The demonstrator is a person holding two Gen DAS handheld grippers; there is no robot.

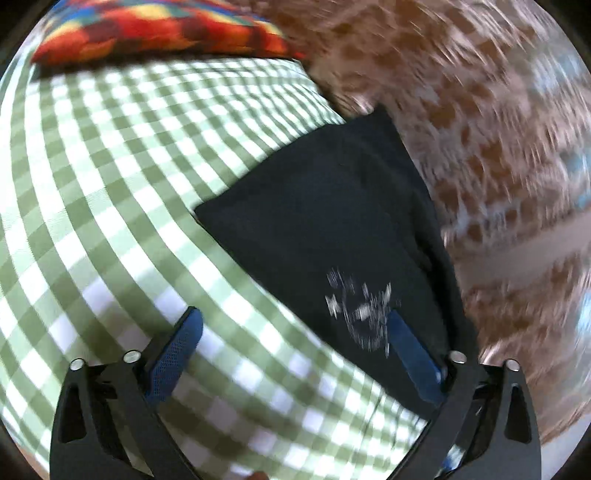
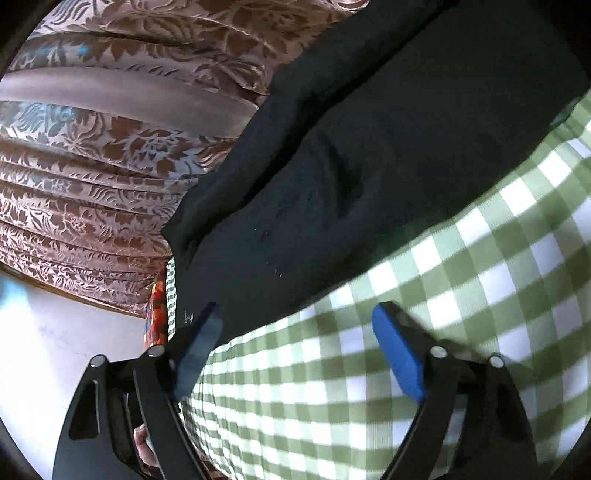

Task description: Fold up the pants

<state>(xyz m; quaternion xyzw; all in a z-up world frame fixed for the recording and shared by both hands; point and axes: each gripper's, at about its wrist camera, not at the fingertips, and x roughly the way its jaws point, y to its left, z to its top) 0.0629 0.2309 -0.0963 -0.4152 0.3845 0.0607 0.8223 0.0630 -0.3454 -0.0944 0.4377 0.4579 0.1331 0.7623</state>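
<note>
Dark navy pants (image 1: 325, 221) lie on a green and white checked bedsheet (image 1: 110, 192), along its edge beside a curtain. A white print (image 1: 358, 310) shows on them near my left gripper (image 1: 295, 321). That gripper is open and empty, its right finger over the pants, its left over the sheet. In the right wrist view the pants (image 2: 369, 158) stretch from the lower left to the upper right. My right gripper (image 2: 299, 314) is open and empty, just above the pants' near edge.
A brown floral curtain (image 2: 92, 166) hangs along the bed's edge, blurred in the left wrist view (image 1: 480, 110). A multicoloured pillow (image 1: 159, 33) lies at the far end of the sheet. A pale floor (image 2: 44, 350) shows below the curtain.
</note>
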